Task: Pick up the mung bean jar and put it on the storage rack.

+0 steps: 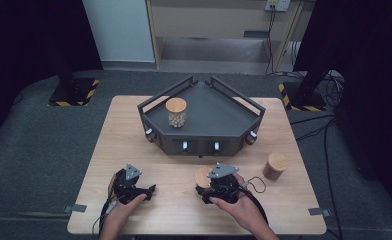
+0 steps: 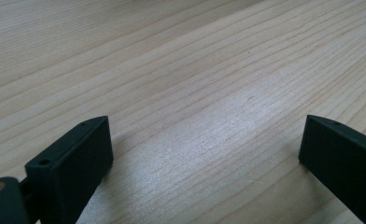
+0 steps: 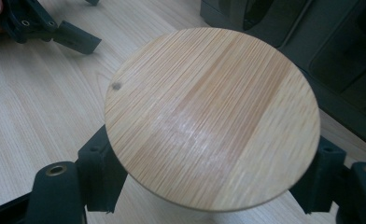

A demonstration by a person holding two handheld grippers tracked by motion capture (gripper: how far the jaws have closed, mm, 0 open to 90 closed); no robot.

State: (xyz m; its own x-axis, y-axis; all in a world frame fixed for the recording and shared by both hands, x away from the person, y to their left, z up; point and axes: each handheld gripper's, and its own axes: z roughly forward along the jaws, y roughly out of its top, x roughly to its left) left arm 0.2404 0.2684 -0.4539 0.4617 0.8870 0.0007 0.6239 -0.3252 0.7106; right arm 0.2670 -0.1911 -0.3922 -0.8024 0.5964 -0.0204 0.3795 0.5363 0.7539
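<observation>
Gripping the round bamboo-lidded glass jar near the front edge of the light wooden table, right gripper with jaws closed around the body beneath the lid. Resting open and empty, left gripper. Likely rigid, smooth, breakable (lid possibly loose), so holding the body, not the lid.

In the right gripper view, the round wooden lid is hiding the jar body beneath it and covering your jaws' inner faces, so contact is staying unclear. In the high view, your right gripper is covering most of that jar at lower center. Your forearms are running off the bottom edge.
</observation>
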